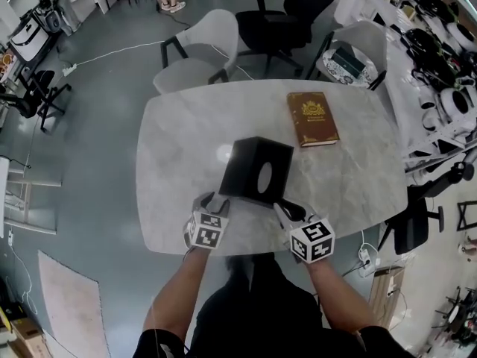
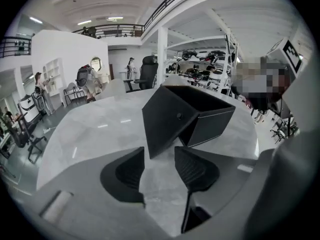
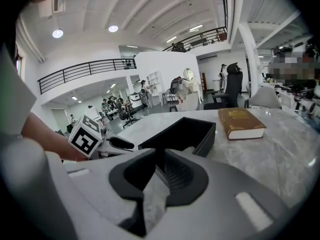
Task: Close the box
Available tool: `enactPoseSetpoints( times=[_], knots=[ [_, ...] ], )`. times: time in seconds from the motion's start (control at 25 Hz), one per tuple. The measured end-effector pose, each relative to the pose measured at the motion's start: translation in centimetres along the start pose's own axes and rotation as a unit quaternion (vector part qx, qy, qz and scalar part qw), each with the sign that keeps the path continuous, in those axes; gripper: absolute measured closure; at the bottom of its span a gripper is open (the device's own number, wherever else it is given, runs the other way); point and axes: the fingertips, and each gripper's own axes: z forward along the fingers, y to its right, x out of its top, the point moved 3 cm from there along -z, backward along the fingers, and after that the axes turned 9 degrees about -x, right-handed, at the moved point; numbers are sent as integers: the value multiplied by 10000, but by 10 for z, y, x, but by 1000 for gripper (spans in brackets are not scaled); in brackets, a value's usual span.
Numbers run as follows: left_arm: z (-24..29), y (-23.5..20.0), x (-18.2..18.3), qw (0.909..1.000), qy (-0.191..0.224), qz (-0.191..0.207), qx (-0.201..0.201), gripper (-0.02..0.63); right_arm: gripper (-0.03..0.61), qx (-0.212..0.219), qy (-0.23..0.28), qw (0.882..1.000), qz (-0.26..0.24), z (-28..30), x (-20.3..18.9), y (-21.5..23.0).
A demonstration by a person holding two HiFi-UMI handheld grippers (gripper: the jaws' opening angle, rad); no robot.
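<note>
- My left forearm [image 1: 177, 293] comes up from the bottom of the head view and angles in toward the middle of the table's near edge.
- The left gripper [image 1: 212, 202] points forward and down over the marble table [image 1: 179, 136], with its marker cube [image 1: 206, 230] facing up at me.
- In the left gripper view, the left gripper [image 2: 159, 156] has its jaws spread wide. Only bare marble shows between the pads, so it grips nothing.
- The box [image 1: 253, 171] sits on the table just in from the near edge, about midway along it and turned at an angle to that edge.
- It is matte black with sharp edges and a thin pale line along one rim.
- In the left gripper view the box [image 2: 212, 119] is open. Its lid [image 2: 165, 119] slopes down toward me, with a small round stud on its face, and the lid's lower corner reaches just ahead of the jaw tips. I cannot tell whether it touches them.
- The right gripper [image 1: 286, 210] sits just beside the box's near right corner, aimed forward and less steeply down. My right forearm [image 1: 337, 297] runs back to the bottom edge.
- In the right gripper view, the right gripper [image 3: 161, 165] has its jaws parted by a narrow gap. Marble shows through the gap and the pads press on nothing.
- The open black cavity of the box [image 3: 182, 131] lies straight ahead of those tips.
- A brown book [image 1: 313, 118] with gold print lies flat toward the far right corner, well apart from the box.
</note>
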Motion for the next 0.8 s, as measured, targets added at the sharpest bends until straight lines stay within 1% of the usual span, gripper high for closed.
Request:
enactPoseSetpoints(
  times=[0.08,0.16,0.2,0.28,0.4,0.52,0.6,0.8],
  knots=[
    [8,-4,-2,9999,-71,40,79,414,513,-39,-46,10000,-38,5,-2,2],
    [15,-4,-4,9999,-120,64,92,413,478,-138,-92,9998,-67,8,-4,7],
    [19,-3,-5,9998,-136,68,83,413,470,-182,-109,9998,-56,9,-5,10],
    [23,-3,-5,9998,-140,58,97,413,466,-220,-161,9996,-2,12,-8,12],
    [25,-10,-6,9996,-134,-16,255,413,466,-331,-380,9987,-8,17,-17,12],
    [26,-17,-7,9989,-150,-154,425,410,466,-537,-448,9975,-85,18,-21,11],
    [24,-22,-6,9981,-78,-306,527,410,471,-618,-461,9969,-138,19,-21,12],
    [16,-29,-2,9963,117,-597,611,410,482,-643,-525,9964,-176,20,-23,14]
  ],
)
